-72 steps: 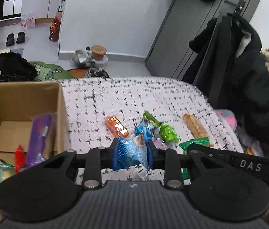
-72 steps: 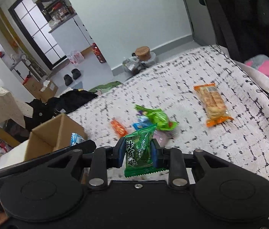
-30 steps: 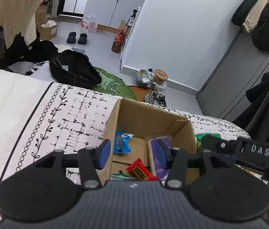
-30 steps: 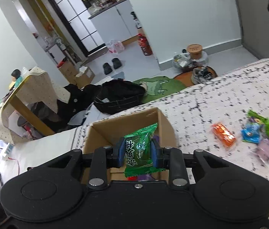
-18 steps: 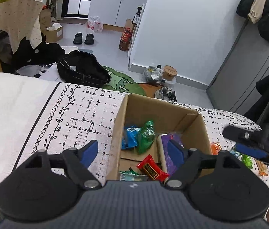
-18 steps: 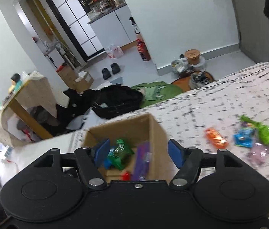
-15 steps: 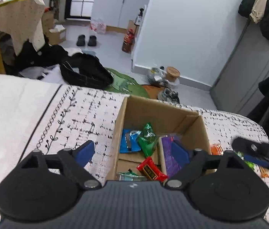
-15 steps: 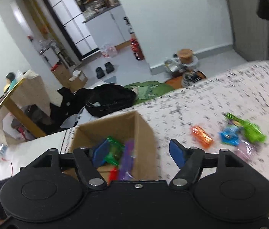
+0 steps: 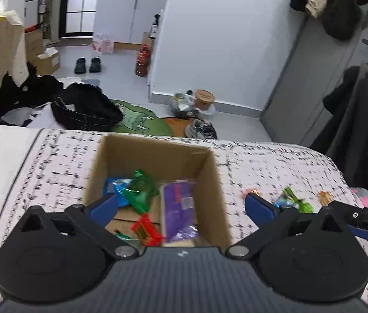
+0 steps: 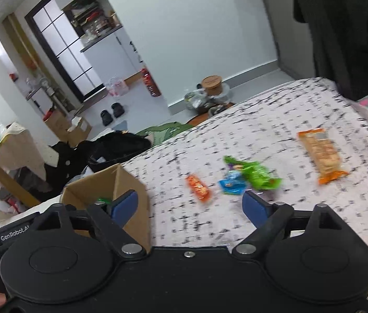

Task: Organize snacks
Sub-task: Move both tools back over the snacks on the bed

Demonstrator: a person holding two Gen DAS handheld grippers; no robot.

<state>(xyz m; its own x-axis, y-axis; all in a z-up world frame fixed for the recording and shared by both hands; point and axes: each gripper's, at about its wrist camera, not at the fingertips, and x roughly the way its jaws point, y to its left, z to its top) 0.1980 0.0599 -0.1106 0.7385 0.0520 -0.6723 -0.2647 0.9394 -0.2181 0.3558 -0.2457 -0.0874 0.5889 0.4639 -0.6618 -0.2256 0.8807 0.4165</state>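
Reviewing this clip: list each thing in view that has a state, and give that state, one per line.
left gripper: open, empty, above the box
right gripper: open, empty
cardboard box: open-topped, holding several snacks
green packet: in the box
purple packet: in the box
red bar: in the box
orange cracker pack: loose on the bedspread
small orange bar: loose on the bedspread

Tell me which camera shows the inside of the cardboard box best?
The left wrist view: it looks down into the cardboard box, showing the packets inside. The right wrist view catches only a corner of the box and a green scrap inside.
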